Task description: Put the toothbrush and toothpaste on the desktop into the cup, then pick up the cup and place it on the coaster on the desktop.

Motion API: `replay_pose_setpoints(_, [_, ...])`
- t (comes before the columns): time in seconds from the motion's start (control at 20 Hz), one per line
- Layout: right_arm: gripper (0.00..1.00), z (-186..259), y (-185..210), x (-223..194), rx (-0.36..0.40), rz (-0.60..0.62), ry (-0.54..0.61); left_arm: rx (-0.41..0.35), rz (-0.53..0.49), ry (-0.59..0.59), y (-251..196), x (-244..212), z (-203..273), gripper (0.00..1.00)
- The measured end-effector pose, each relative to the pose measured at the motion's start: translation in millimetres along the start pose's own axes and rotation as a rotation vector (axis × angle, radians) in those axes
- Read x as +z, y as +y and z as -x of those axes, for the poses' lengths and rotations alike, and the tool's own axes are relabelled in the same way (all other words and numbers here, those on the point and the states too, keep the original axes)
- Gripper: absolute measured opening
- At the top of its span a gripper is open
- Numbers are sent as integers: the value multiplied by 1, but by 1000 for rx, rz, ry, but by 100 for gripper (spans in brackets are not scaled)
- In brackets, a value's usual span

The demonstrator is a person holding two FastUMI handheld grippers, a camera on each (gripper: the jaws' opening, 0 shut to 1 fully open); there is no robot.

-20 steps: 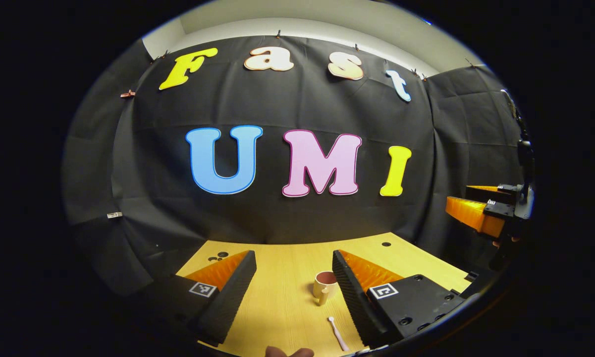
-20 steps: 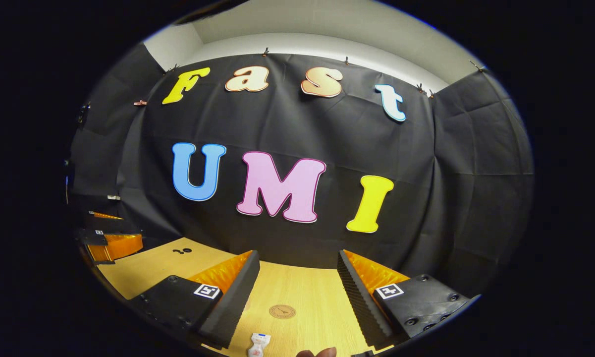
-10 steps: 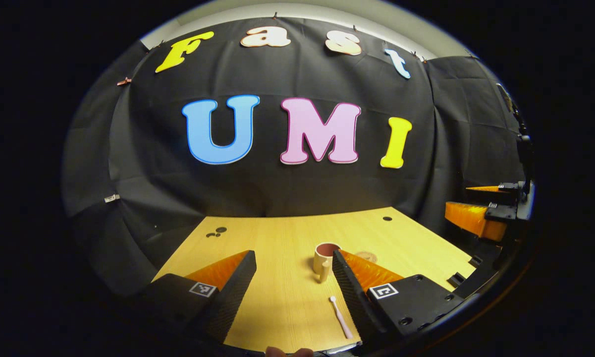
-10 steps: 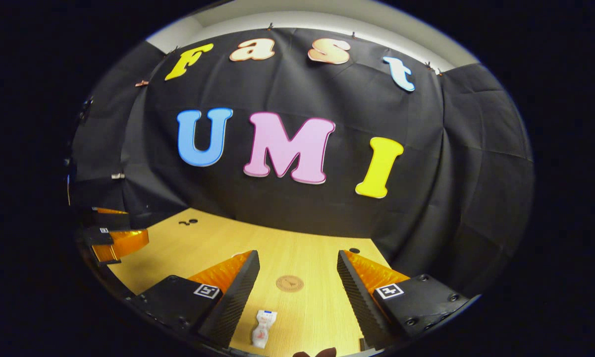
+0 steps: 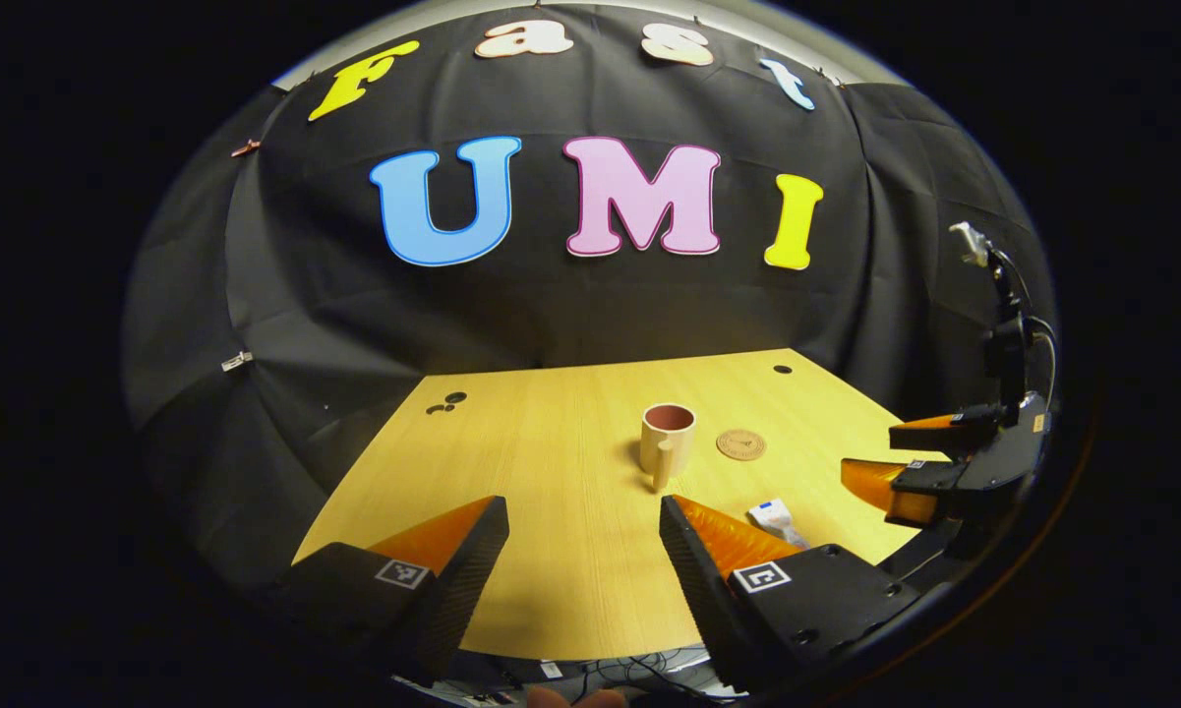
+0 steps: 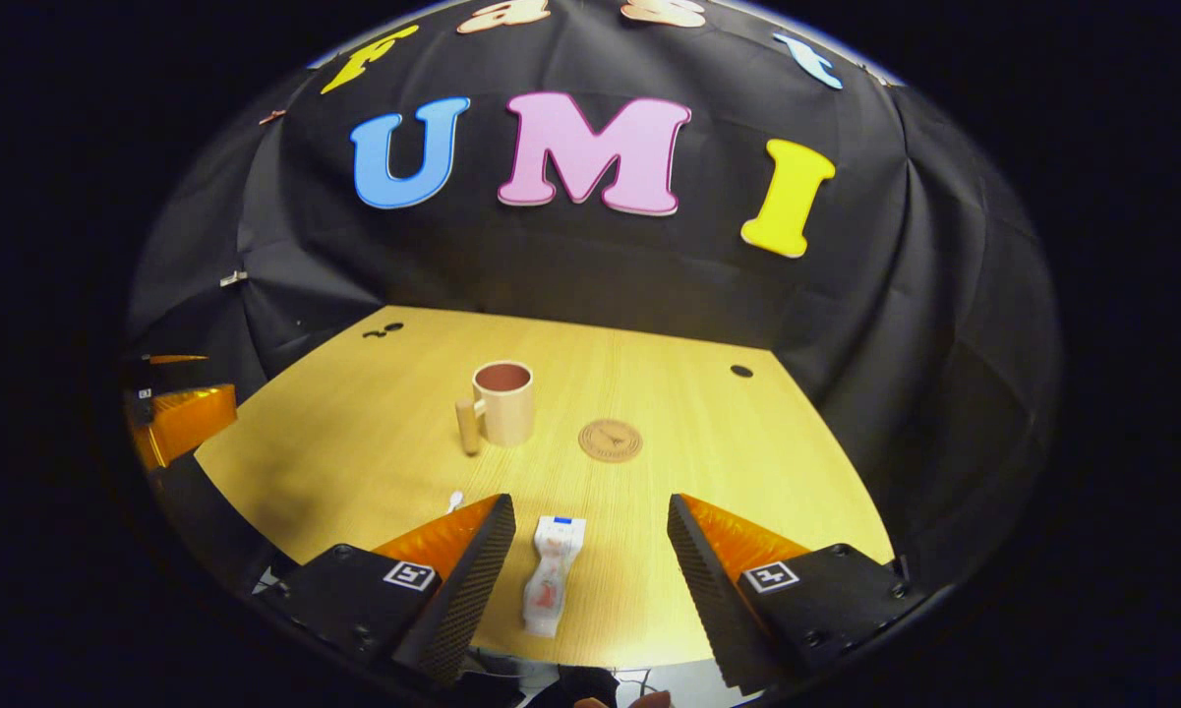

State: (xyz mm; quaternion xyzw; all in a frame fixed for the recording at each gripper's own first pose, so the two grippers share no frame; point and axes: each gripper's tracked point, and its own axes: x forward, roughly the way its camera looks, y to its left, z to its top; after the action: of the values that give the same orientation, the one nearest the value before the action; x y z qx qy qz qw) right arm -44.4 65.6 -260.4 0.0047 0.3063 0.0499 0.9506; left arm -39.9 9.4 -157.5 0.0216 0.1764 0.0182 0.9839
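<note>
Both grippers hover above the desktop's [image 6: 354, 433] near edge, tilted down, jaws wide and empty. The toothpaste [image 6: 554, 573] lies flat between the right gripper's [image 6: 590, 575] fingers, below them. Cup [image 6: 502, 402] stands upright beyond, coaster [image 6: 610, 440] beside it, apart.

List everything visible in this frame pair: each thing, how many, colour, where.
Cup: one, beige with reddish inside, upright mid-table, handle towards the camera.
Coaster: one, brown, round, flat beside the cup, apart from it.
Toothpaste: one, white tube, lying near the table's front edge, between the right gripper's fingers, untouched.
Toothbrush: one, pale tip showing by the right gripper's finger.
Table: one, light wood.
Left gripper: open, empty.
Right gripper: open, empty.
</note>
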Motion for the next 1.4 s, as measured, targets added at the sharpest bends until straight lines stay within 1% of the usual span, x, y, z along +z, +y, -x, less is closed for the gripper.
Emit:
replay_pose_setpoints(0.25, [96,-23,15,-49,30,22,128,33,-2,38,10,-22,11,96])
replay_pose_setpoints(0.4, [96,-38,22,-73,30,35,199,55,12,57,16,-31,17,96])
replay_pose_setpoints(0.8, [95,-79,31,-114,41,42,369,115,34,90,34,-47,24,96])
replay_pose_setpoints(0.9, [93,-86,32,-121,45,40,417,125,39,94,36,-50,24,96])
replay_pose_setpoints(1.0, [89,-94,33,-124,45,29,448,131,46,102,36,-53,24,96])
replay_pose_setpoints(1.05, [83,-97,33,-125,43,26,467,134,49,106,35,-56,24,96])
replay_pose_setpoints(1.15, [75,-100,37,-125,53,8,488,140,56,115,35,-58,23,96])
replay_pose_setpoints(1.25, [72,-100,41,-125,71,-23,514,147,62,119,34,-59,22,96])
replay_pose_setpoints(1.3, [63,-100,45,-127,79,-58,530,150,67,121,33,-58,20,96])
replay_pose_setpoints(1.35, [53,-101,45,-126,66,-72,524,148,73,126,31,-60,19,96])
replay_pose_setpoints(1.4, [50,-101,43,-126,61,-80,533,145,80,133,28,-61,16,96])
